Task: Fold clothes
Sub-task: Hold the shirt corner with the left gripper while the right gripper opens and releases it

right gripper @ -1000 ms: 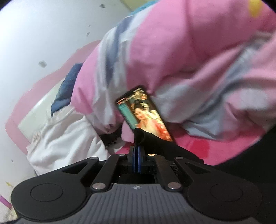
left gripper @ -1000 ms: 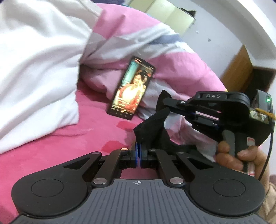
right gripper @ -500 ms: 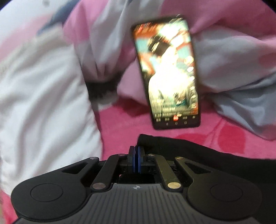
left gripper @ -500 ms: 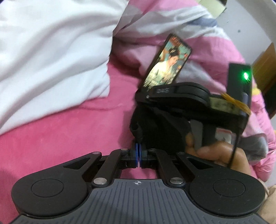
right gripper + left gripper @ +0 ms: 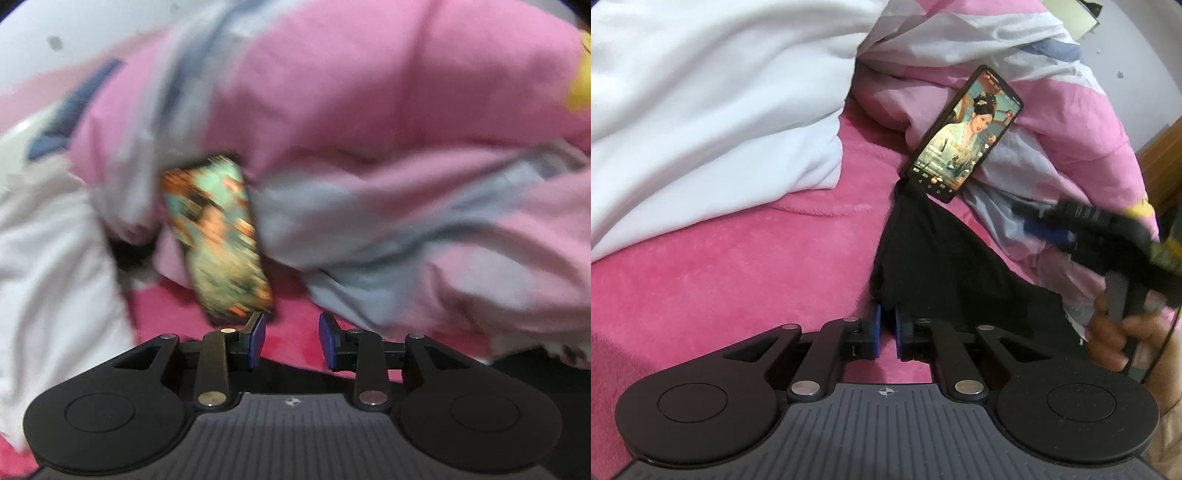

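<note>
Pink bed [image 5: 738, 266] — phone [image 5: 964, 136] props against quilt [image 5: 1052, 110]

Phone [image 5: 964, 136] behind garment [image 5: 945, 266] on bed [image 5: 738, 280]

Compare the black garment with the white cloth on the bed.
The black garment is dark and small; the white cloth is pale and much bigger. The black garment lies spread thin in front of the phone; the white cloth is bunched in thick folds at the left. Both rest on the pink blanket.
</note>
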### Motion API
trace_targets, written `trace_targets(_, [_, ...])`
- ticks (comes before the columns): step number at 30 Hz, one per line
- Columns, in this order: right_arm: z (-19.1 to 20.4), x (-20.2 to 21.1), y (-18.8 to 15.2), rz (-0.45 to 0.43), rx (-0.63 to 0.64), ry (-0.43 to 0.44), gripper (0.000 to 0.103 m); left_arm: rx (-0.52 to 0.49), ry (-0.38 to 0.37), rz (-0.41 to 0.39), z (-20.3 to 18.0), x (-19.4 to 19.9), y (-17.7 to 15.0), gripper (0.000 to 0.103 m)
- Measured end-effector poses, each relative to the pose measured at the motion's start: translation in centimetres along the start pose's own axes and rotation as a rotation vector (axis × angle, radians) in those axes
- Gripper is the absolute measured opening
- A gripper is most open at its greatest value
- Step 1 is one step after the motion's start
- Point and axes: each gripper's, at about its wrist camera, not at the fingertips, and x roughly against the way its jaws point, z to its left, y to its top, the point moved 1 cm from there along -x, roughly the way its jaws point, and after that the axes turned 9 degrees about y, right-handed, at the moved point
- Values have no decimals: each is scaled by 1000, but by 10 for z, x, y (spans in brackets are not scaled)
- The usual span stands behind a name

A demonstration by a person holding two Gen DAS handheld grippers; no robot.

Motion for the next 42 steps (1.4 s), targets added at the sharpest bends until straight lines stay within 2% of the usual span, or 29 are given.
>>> trace_targets(3, [-8,-18,-9,71,21,-13,34,4,14,-13,0,0,0,7])
trace_targets(9, [4,-48,-22,154,143,-43,32,-3,49,-26,0,0,-2,3])
trace_targets(10, [6,-48,-23,154,158,-49,24,-6,53,-28,0,0,-2,3])
trace_targets(11, [8,-46,-23,149,165,-50,0,-6,57,-31,0,1,-3,3])
trace_targets(15, [11,-44,-16,96,161,-60,0,-3,74,-40,0,4,-4,2])
trace_targets(21, [0,-64,-12,77,114,-107,0,-17,91,-45,0,3,-5,2])
trace_targets(25, [-11,-49,-5,14,33,-108,0,-19,93,-44,1,3,-5,3])
trace_targets(27, [-17,-32,0,-20,-29,-63,0,-12,94,-43,1,3,-5,3])
trace_targets(29, [-14,-17,1,-25,-52,26,0,-2,94,-42,1,4,-5,3])
trace_targets(34, [40,-32,-11,134,82,185,0,18,98,-40,2,5,-6,3])
trace_targets(38, [84,-82,-19,220,138,207,0,13,104,-44,2,4,-7,3])
trace_targets(42, [100,-109,-10,169,96,204,0,-3,114,-56,-1,5,-7,4])
